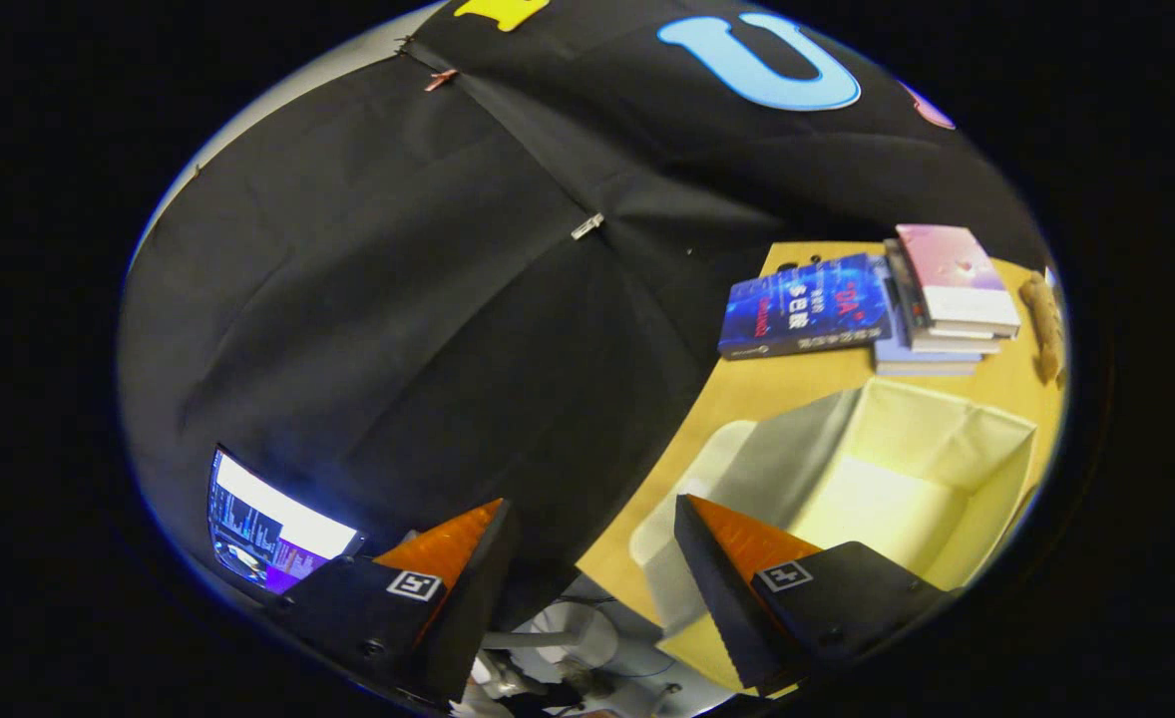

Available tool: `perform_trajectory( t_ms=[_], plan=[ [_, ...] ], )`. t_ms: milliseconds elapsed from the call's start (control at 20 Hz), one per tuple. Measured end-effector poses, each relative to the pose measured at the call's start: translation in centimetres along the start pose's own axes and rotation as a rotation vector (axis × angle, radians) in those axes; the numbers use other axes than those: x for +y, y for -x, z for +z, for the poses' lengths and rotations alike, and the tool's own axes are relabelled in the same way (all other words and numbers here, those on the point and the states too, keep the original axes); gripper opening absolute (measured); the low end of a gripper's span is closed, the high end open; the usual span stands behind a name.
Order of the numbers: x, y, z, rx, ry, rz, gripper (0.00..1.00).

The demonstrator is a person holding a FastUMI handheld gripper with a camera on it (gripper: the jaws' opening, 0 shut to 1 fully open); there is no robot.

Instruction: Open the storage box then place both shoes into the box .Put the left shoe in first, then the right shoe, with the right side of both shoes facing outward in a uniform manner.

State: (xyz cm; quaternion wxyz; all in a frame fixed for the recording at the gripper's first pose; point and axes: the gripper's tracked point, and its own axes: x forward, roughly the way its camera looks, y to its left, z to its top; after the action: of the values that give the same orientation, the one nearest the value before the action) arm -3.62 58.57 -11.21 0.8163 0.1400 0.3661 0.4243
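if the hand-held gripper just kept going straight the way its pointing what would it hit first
Most likely the black cloth booth wall, which lies straight ahead of the open hand-held gripper. The open cream fabric storage box on the yellow table sits off to one side. Depth is unclear.

A yellow-topped table carrying a box and books

The pale storage box stands open on it. Beyond the box lies a blue book, and just beside that a small stack of books; a brown object, too blurred to identify, lies past the stack.
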Motion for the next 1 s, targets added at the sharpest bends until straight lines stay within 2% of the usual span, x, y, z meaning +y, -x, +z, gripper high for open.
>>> perform_trajectory(
  t_ms=[250, 500, 750, 850, 1000],
  plan=[
    [-8.1, 8.3, 1.5, -0.096, 0.066, -0.182, 0.98],
    [-17.7, 16.9, -0.4, -0.126, 0.107, -0.407, 0.98],
    [-28.2, 24.5, -6.9, -0.053, 0.107, -0.637, 0.99],
    [-31.9, 26.6, -9.8, -0.004, 0.076, -0.696, 0.99],
    [-36.3, 28.0, -13.9, 0.077, 0.032, -0.729, 0.98]
  ],
)
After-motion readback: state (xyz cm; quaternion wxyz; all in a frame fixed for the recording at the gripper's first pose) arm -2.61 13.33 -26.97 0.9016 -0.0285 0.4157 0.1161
